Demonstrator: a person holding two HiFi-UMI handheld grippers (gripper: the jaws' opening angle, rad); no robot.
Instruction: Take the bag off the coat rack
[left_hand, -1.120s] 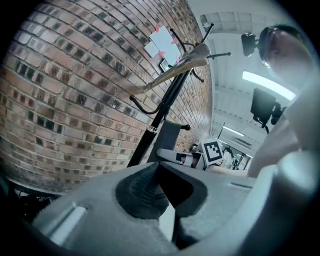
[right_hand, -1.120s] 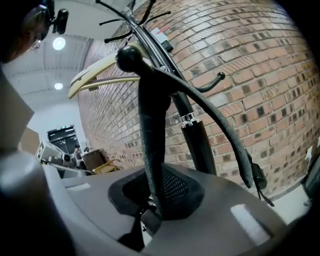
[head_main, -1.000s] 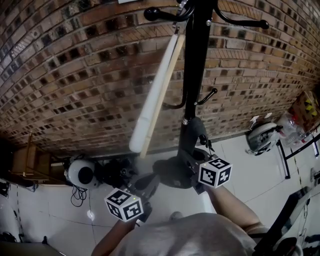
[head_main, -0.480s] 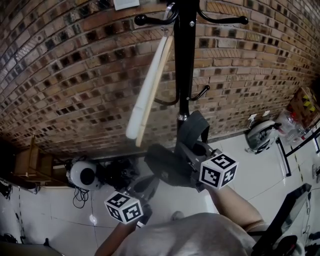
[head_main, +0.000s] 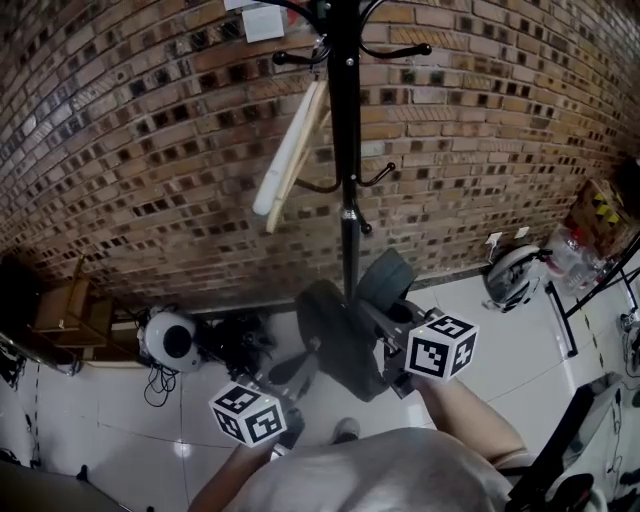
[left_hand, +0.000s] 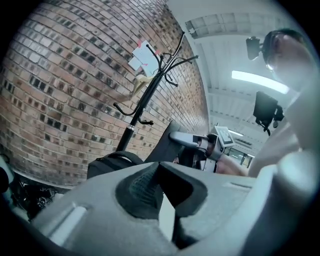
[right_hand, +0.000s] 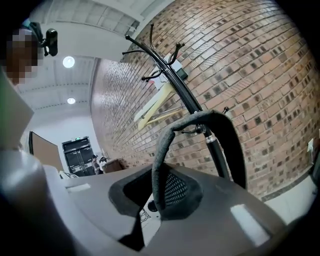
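Note:
The black coat rack (head_main: 345, 150) stands against a brick wall; it also shows in the left gripper view (left_hand: 145, 97) and behind the strap in the right gripper view (right_hand: 185, 100). A dark bag (head_main: 335, 335) hangs below my right gripper (head_main: 385, 320), which is shut on its grey strap (right_hand: 165, 145). The strap loops up in front of the pole with no hook showing inside it. My left gripper (head_main: 298, 365) sits just below and left of the bag (left_hand: 112, 162), jaws together with nothing between them.
A long pale flat thing (head_main: 290, 150) hangs from an upper hook of the rack. On the tiled floor lie a round white device (head_main: 165, 340) with cables, a wooden box (head_main: 65, 315) at left, another white device (head_main: 510, 275) and a black metal frame (head_main: 590, 300) at right.
The rack has drawn away, up and to the left in the head view. The bag has come back from the pole with my right gripper. My left gripper has stayed low under it.

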